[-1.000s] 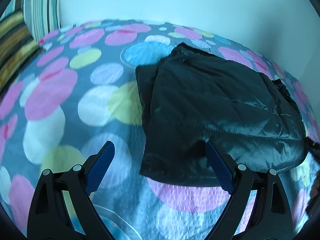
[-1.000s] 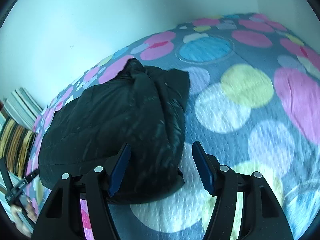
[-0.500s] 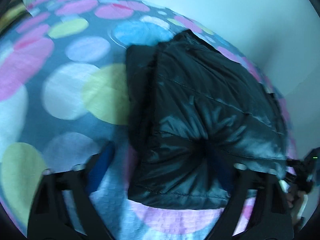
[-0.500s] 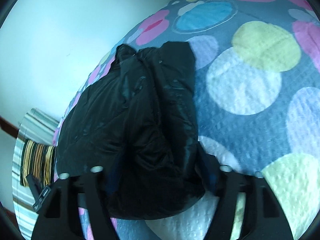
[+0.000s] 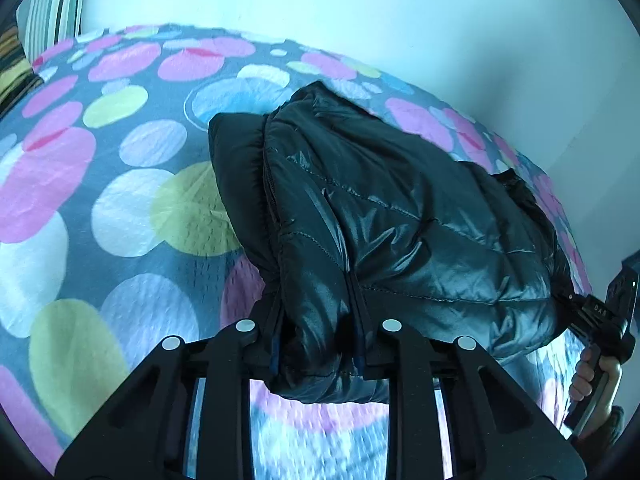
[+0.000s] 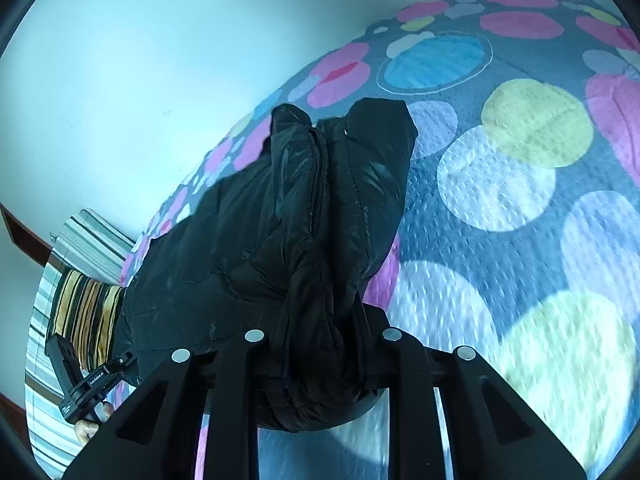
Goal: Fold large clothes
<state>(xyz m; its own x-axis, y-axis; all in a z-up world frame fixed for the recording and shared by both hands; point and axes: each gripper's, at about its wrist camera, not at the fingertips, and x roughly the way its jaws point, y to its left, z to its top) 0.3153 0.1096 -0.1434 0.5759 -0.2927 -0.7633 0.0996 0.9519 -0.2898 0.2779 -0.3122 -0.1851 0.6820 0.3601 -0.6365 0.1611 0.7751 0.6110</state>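
Observation:
A black quilted puffer jacket [image 5: 400, 208] lies folded on the bed. My left gripper [image 5: 318, 344] is shut on the near left corner of the jacket, with the fabric bunched between its fingers. My right gripper [image 6: 320, 356] is shut on the near right corner of the jacket [image 6: 280, 240]. The gripped edge is raised off the bed. The right gripper and its hand show at the left wrist view's right edge [image 5: 600, 320]. The left gripper shows at the right wrist view's lower left [image 6: 88, 384].
The bedspread [image 5: 120, 200] is grey with large coloured dots and stretches around the jacket. Striped pillows [image 6: 84, 304] lie at the head of the bed. A pale wall [image 5: 360, 12] runs along the far side.
Both grippers moved forward onto the jacket's near edge and shut on it. They were open a second ago. The near edge now lifts off the bed.

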